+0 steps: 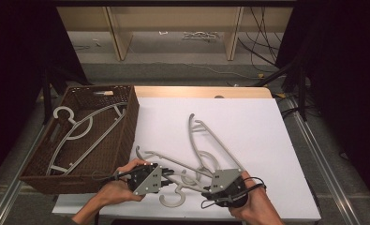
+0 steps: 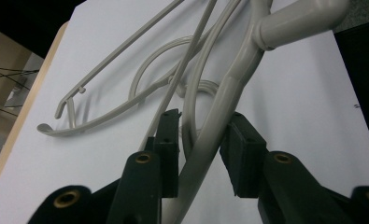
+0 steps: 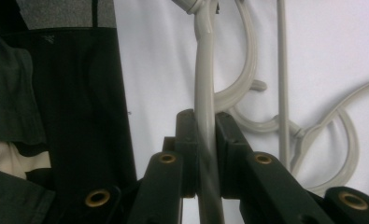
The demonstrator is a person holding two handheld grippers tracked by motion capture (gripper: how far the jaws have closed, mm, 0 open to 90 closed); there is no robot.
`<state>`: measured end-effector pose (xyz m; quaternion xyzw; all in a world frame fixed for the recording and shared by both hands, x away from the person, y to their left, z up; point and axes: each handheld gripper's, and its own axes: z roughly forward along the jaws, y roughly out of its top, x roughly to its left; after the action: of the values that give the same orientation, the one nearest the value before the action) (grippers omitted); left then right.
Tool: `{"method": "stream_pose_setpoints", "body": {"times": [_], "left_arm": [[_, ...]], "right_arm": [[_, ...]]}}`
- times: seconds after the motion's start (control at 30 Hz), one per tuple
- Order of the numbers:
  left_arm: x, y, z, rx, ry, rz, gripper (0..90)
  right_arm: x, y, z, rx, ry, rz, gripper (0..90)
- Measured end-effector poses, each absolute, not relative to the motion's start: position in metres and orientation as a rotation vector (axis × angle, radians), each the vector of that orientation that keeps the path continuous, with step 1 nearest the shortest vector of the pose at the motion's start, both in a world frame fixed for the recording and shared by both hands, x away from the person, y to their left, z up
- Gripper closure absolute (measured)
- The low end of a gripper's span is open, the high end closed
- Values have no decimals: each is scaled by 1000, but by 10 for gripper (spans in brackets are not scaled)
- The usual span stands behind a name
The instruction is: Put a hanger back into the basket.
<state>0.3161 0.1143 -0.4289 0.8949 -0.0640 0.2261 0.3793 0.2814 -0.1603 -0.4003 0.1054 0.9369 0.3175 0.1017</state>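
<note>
Two grey plastic clothes hangers lie tangled on the white counter (image 1: 248, 126), near its front edge. One grey plastic hanger with a long straight bar (image 1: 208, 140) points away toward the far side. The other grey plastic hanger (image 1: 173, 166) lies crosswise below it, and its hook (image 1: 173, 199) curls at the front edge between the two hands.

Left tool (image 1: 166, 176): in the left gripper view its jaws stand part open around a thick grey hanger arm (image 2: 224, 107). The arm runs slanting up through the gap. The left pad looks to touch it; the right pad stands just clear. No firm clamp visible.

Right tool (image 1: 210, 187): in the right gripper view both pads press tight on a grey hanger arm (image 3: 204, 93), which rises straight up from between them. Which of the two hangers each arm belongs to, I cannot tell.

Brown woven wicker basket (image 1: 129, 122) sits at the left of the counter, touching its edge. Two more grey hangers (image 1: 75, 131) lie flat inside it.
</note>
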Motion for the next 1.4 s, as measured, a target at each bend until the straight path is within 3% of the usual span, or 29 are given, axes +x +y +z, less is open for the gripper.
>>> {"method": "stream_pose_setpoints", "body": {"times": [0.3,0.47,0.63,0.8,0.93,1.4], "left_arm": [[310,111,-420,2276,-194,603,731],[310,111,-415,2211,-125,475,781],[309,110,-413,2216,-89,495,796],[313,113,-411,2218,34,488,796],[316,115,-408,2204,148,467,796],[326,128,-398,2128,455,349,795]], "right_arm": [[283,-167,-395,246,2698,937,782],[286,-174,-388,262,2602,945,750],[288,-178,-382,373,2532,985,626],[291,-180,-378,554,2422,1054,391],[295,-187,-377,706,2345,1131,325],[289,-211,-368,888,2118,1277,259]]}}
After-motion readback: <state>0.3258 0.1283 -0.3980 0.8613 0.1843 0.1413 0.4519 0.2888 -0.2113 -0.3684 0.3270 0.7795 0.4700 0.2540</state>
